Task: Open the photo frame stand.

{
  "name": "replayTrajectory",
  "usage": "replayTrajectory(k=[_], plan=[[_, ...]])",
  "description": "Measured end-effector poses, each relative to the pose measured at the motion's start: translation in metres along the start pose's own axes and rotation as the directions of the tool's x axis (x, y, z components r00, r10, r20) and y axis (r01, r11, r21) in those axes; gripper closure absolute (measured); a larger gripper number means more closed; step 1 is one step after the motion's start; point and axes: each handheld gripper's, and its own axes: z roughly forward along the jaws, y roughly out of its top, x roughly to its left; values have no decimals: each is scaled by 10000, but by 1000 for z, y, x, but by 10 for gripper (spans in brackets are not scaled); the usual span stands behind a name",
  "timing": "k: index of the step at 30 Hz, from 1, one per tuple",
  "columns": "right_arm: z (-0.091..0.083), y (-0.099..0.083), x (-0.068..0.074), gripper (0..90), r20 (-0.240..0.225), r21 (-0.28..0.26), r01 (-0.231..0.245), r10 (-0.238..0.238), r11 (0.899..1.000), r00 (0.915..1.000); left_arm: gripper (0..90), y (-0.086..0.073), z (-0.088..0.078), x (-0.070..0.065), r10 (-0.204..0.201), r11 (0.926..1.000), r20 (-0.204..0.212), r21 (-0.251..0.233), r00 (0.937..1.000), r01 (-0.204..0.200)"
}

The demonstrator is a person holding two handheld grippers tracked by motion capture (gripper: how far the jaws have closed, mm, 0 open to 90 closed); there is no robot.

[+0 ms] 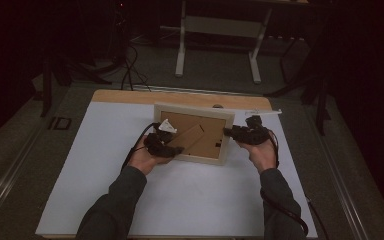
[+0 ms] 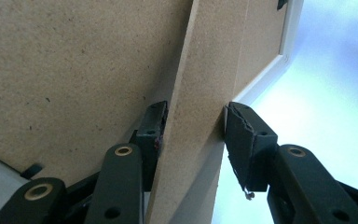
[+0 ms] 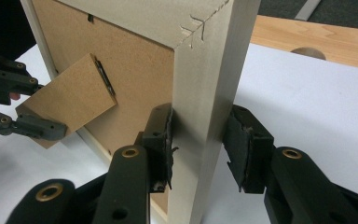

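Observation:
A pale wooden picture frame (image 1: 192,159) stands tilted on the white table cover with its brown fibreboard back (image 2: 74,70) towards me. Its fold-out stand (image 1: 192,137) juts from that back. My left gripper (image 1: 172,149) is shut on the stand (image 2: 196,116), one pad pressed on each face of the strip; the right gripper view shows the same grip (image 3: 51,109) on the stand (image 3: 70,100). My right gripper (image 1: 228,132) is shut on the frame's right side rail (image 3: 205,70), pads (image 3: 161,135) on its inner and outer faces.
A white sheet (image 1: 180,200) covers most of the wooden table (image 1: 130,96). A small hole (image 1: 217,106) and a thin white strip (image 1: 265,112) lie at the table's far edge. Cables (image 1: 130,70) and another table's white legs (image 1: 217,30) are on the dark floor beyond.

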Motion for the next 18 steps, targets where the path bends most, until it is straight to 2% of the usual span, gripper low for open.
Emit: replayTrajectory(k=[18], plan=[[-3, 1, 2, 625, 216, -89, 233, -231, 9997, 9995, 616, 3, 2, 2, -169, 9997, -239, -206, 9996, 164]])
